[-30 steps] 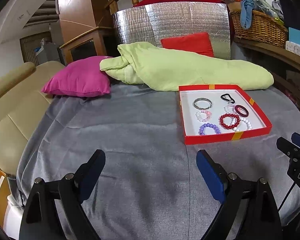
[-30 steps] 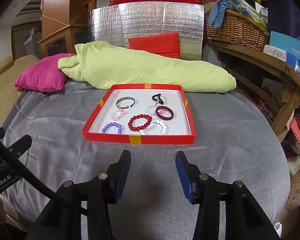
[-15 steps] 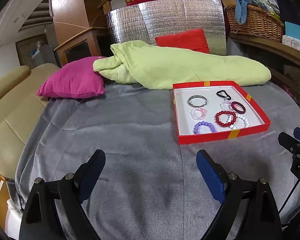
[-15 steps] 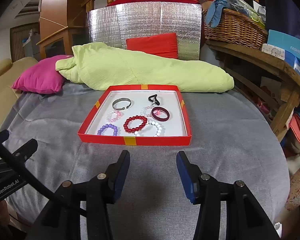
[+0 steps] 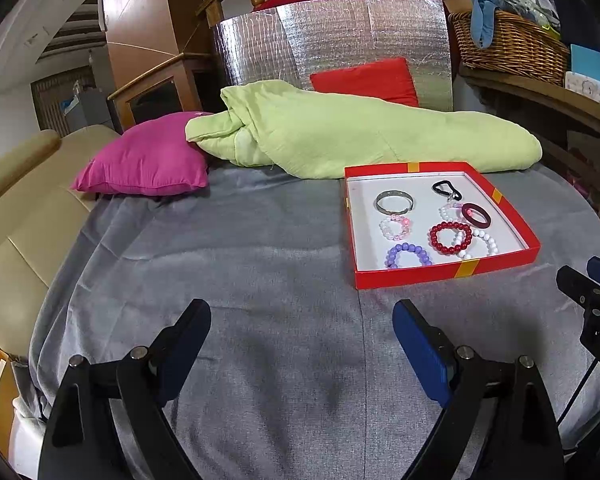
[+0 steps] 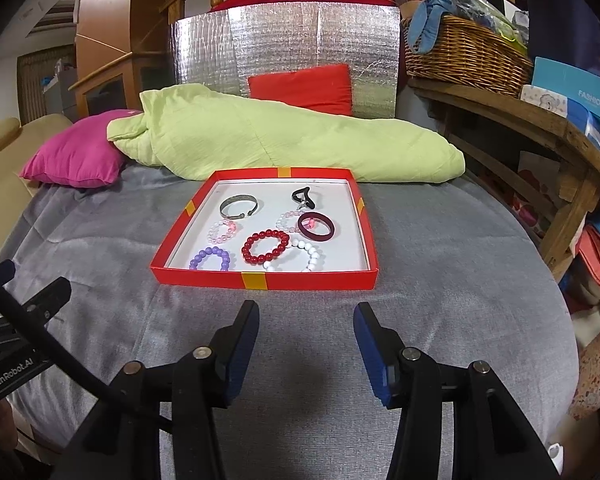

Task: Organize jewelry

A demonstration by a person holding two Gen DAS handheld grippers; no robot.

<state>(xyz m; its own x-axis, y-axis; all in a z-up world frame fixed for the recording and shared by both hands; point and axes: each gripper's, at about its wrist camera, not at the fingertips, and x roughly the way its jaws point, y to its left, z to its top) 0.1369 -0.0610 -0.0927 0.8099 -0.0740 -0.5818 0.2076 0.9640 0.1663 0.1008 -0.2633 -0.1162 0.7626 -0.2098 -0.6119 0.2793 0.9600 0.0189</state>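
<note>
A shallow red box (image 6: 266, 281) (image 5: 444, 276) lies on the grey cloth and holds several bracelets: a silver bangle (image 6: 239, 206) (image 5: 394, 202), a red bead bracelet (image 6: 265, 247) (image 5: 450, 237), a purple bead one (image 6: 212, 259) (image 5: 408, 255), a white bead one (image 6: 310, 259), a dark maroon bangle (image 6: 316, 226) and a black clip (image 6: 303, 197). My right gripper (image 6: 306, 328) is open and empty, just in front of the box. My left gripper (image 5: 302, 330) is open and empty, left of and nearer than the box.
A rolled green blanket (image 6: 284, 144) lies behind the box, with a pink pillow (image 5: 144, 160) to its left and a red cushion (image 6: 300, 88) against a silver panel. A wooden shelf with a wicker basket (image 6: 464, 56) stands at the right. A beige sofa (image 5: 16, 216) borders the left.
Both grippers have drifted slightly back and shifted; the box sits a little further off in the right wrist view. Both stay open and empty.
</note>
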